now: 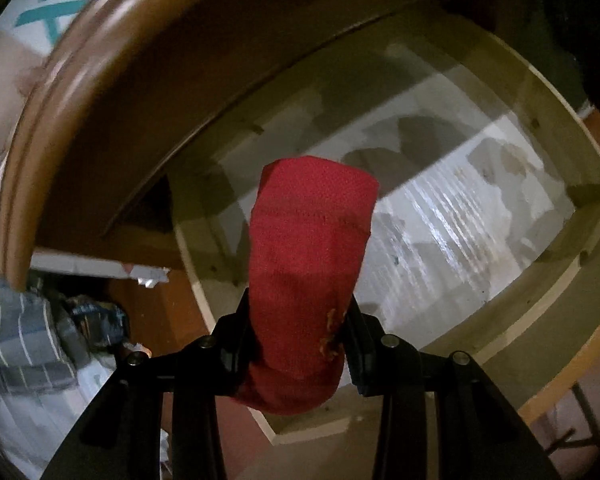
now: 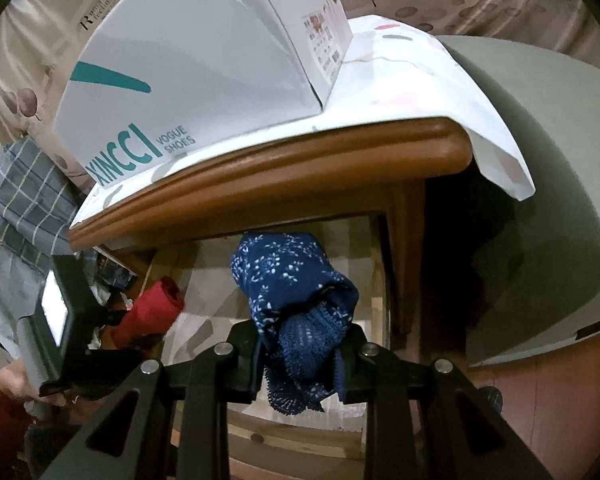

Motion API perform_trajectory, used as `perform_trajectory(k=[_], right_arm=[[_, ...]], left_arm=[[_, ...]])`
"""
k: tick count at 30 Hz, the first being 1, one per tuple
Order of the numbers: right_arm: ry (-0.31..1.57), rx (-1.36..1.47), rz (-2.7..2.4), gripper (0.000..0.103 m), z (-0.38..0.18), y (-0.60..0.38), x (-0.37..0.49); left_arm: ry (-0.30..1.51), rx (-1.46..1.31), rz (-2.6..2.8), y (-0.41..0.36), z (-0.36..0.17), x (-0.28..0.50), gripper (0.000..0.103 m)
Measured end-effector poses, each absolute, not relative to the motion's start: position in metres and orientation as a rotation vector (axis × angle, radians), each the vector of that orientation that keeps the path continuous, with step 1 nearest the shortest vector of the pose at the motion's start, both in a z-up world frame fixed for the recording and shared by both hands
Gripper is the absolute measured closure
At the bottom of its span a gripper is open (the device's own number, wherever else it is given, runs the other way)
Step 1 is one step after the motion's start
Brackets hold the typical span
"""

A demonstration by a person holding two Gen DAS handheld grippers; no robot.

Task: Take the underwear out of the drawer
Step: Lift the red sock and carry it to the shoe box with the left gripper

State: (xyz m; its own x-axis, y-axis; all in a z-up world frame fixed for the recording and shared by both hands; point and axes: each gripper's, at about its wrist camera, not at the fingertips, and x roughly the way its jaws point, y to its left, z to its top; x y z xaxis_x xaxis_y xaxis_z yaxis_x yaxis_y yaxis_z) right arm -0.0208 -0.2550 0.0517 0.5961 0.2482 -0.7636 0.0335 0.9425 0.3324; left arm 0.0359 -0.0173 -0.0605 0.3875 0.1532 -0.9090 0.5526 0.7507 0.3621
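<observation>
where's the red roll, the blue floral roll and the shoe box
red roll [image 1: 308, 264], left wrist view, middle of the rolled cloth
blue floral roll [image 2: 288, 280], right wrist view, upper printed part
shoe box [image 2: 204, 60], right wrist view, white side face

White shoebox [image 2: 204, 60] on cabinet top: side reads "XINCCI" in teal, "VOGUE SHOES" in grey beside it. Box end has sticker label [image 2: 326, 40], print too small to read. Left wrist view: teal letter fragments on same box [image 1: 60, 4], not legible.
</observation>
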Motion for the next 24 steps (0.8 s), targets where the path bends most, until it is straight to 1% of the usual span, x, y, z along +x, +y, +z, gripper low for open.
perform_trajectory(k=[6,16,24], right_arm=[[0.944,0.316,0.124,0.077,0.048,-0.249,-0.016],[0.970,0.305,0.117,0.077,0.040,-0.250,-0.012],[0.981,0.303,0.111,0.077,0.036,-0.251,-0.010]], left_arm=[[1.170,0.609,-0.227,-0.008,-0.045,0.029,0.067],[1.094,0.510,-0.170,-0.008,-0.010,0.009,0.067],[1.006,0.413,-0.142,0.001,0.038,-0.003,0.067]])
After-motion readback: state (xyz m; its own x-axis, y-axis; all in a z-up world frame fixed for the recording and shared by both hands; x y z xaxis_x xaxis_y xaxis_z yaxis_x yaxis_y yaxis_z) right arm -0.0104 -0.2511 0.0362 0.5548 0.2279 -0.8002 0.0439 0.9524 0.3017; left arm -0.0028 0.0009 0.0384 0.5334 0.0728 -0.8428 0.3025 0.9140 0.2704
